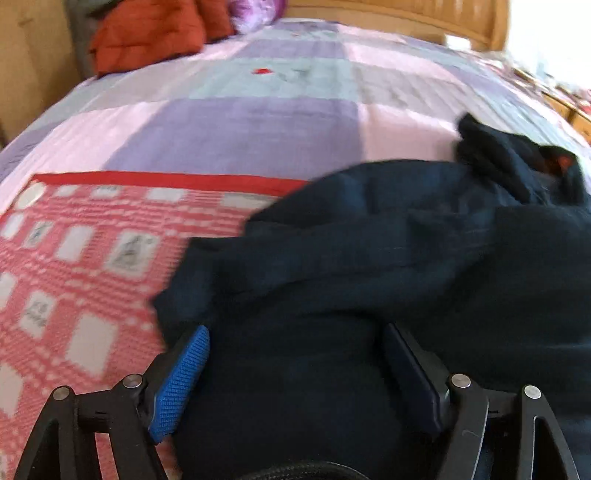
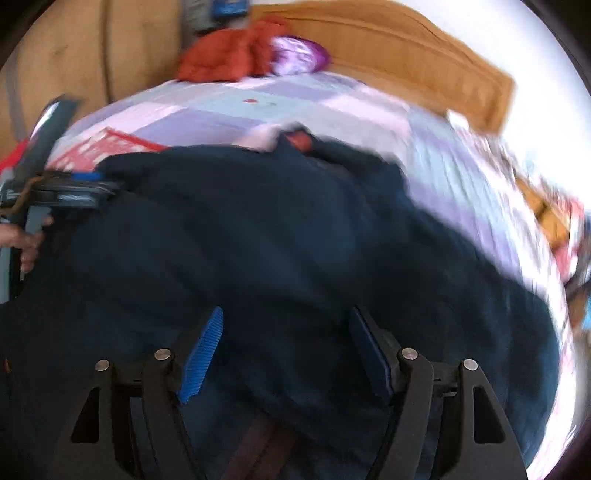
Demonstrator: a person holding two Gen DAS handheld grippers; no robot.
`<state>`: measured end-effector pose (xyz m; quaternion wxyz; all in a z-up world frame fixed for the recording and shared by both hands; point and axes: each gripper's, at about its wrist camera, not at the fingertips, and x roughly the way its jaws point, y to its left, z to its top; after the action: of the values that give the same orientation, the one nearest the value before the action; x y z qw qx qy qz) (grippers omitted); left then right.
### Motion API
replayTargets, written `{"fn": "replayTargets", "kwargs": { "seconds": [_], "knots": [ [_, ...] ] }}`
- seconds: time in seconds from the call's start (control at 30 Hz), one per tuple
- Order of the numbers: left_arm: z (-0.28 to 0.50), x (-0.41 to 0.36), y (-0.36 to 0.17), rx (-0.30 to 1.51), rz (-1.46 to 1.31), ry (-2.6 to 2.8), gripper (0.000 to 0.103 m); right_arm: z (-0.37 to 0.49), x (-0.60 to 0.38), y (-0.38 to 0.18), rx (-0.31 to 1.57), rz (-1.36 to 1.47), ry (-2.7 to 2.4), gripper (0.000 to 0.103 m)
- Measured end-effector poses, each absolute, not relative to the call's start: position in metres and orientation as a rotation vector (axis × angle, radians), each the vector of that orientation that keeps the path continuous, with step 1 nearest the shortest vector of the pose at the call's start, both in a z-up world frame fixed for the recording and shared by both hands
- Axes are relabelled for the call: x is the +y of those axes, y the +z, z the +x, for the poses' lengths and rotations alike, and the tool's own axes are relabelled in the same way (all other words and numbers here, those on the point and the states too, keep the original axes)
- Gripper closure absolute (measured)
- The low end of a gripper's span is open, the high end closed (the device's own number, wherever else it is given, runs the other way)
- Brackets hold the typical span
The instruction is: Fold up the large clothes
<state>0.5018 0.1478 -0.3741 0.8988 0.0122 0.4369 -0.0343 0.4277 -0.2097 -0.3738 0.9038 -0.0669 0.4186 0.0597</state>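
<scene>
A large dark navy garment [image 1: 388, 258] lies crumpled on the bed, with a bit of red lining at its far end [image 1: 563, 161]. It fills the middle of the right wrist view [image 2: 277, 240]. My left gripper [image 1: 295, 332] is open, its blue-padded fingers spread just over the garment's near edge. My right gripper [image 2: 286, 317] is open too, its fingers apart above the cloth. The left gripper also shows at the left of the right wrist view [image 2: 74, 192], held in a hand. Both views are motion-blurred.
The bed has a purple, pink and pale blue patchwork cover [image 1: 258, 122]. A red and white checked cloth [image 1: 81, 266] lies at the near left. An orange-red garment [image 1: 147, 33] and a purple bundle [image 2: 299, 55] sit by the wooden headboard [image 2: 424, 55].
</scene>
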Motion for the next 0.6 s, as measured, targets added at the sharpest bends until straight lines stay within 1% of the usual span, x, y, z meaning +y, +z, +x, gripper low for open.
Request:
{"fn": "replayTargets", "kwargs": {
  "seconds": [0.03,0.07,0.1,0.17,0.23,0.33,0.43,0.5,0.53,0.57,0.6],
  "knots": [
    [0.501,0.149,-0.372,0.910,0.019,-0.069,0.021,0.420,-0.226,-0.372,0.861,-0.113,0.123,0.036],
    [0.499,0.146,-0.367,0.906,0.038,-0.050,0.021,0.414,-0.235,-0.369,0.861,-0.121,0.097,0.035],
    [0.495,0.142,-0.360,0.889,0.064,-0.031,0.021,0.412,-0.244,-0.369,0.886,-0.128,0.044,0.027],
    [0.481,0.133,-0.346,0.841,0.060,-0.064,0.022,0.406,-0.259,-0.360,0.880,-0.040,0.056,0.027],
    [0.470,0.111,-0.331,0.787,0.067,-0.111,0.021,0.405,-0.250,-0.344,0.822,-0.082,0.046,0.027],
    [0.463,0.055,-0.314,0.740,0.111,-0.226,0.021,0.419,-0.227,-0.322,0.739,-0.099,0.093,0.026],
    [0.473,0.010,-0.320,0.784,0.131,-0.301,0.021,0.449,-0.213,-0.323,0.781,-0.158,0.077,0.025],
    [0.482,-0.005,-0.337,0.833,0.174,-0.290,0.021,0.468,-0.233,-0.335,0.845,-0.150,0.033,0.025],
    [0.488,-0.002,-0.348,0.859,0.152,-0.280,0.019,0.472,-0.258,-0.342,0.881,-0.112,-0.016,0.025],
    [0.492,0.004,-0.355,0.875,0.107,-0.276,0.011,0.473,-0.275,-0.346,0.897,-0.070,-0.046,0.024],
    [0.497,0.015,-0.362,0.902,0.031,-0.264,0.006,0.470,-0.305,-0.350,0.910,-0.008,-0.083,0.024]
  ]
}}
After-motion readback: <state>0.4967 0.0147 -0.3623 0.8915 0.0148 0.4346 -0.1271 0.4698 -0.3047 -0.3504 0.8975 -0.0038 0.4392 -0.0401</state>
